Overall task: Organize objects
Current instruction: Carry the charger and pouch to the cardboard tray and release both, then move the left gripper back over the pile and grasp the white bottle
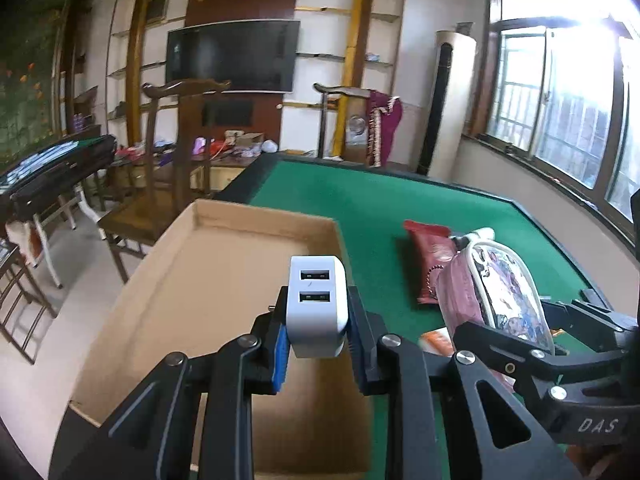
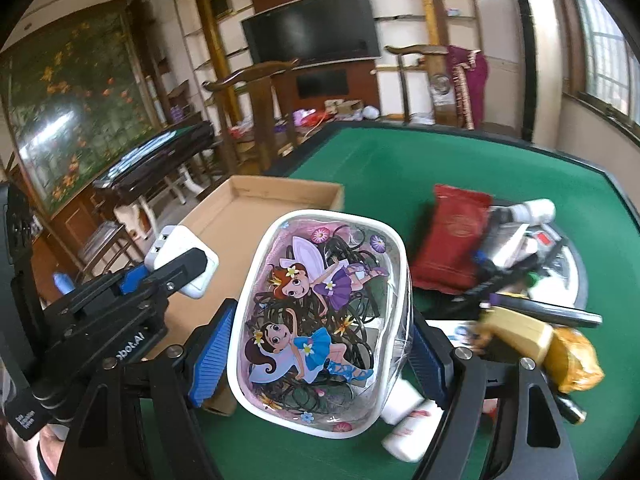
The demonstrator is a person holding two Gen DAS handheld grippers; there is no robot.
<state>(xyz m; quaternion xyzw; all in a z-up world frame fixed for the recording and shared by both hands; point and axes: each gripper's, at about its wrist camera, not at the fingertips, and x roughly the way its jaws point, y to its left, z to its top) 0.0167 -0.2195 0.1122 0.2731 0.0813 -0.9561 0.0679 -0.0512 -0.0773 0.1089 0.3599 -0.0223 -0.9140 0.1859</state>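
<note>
Carry step: left gripper point(image 1: 318, 336) clamps USB charger point(image 1: 316, 304) over cardboard box point(image 1: 224, 264), right gripper point(image 2: 320, 356) grips fairy pouch point(image 2: 316, 320); next, release into box.

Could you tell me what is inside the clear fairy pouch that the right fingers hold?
The clear fairy pouch holds a tangle of thin black hair bands, seen through its clear front. The printed fairies cover much of it, so anything beneath the bands cannot be seen.

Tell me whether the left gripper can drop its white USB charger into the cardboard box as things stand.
Probably yes. The left gripper holds the white USB charger over the open, empty-looking cardboard box, with nothing between them. The right gripper with its fairy pouch stays off to the side.
</note>
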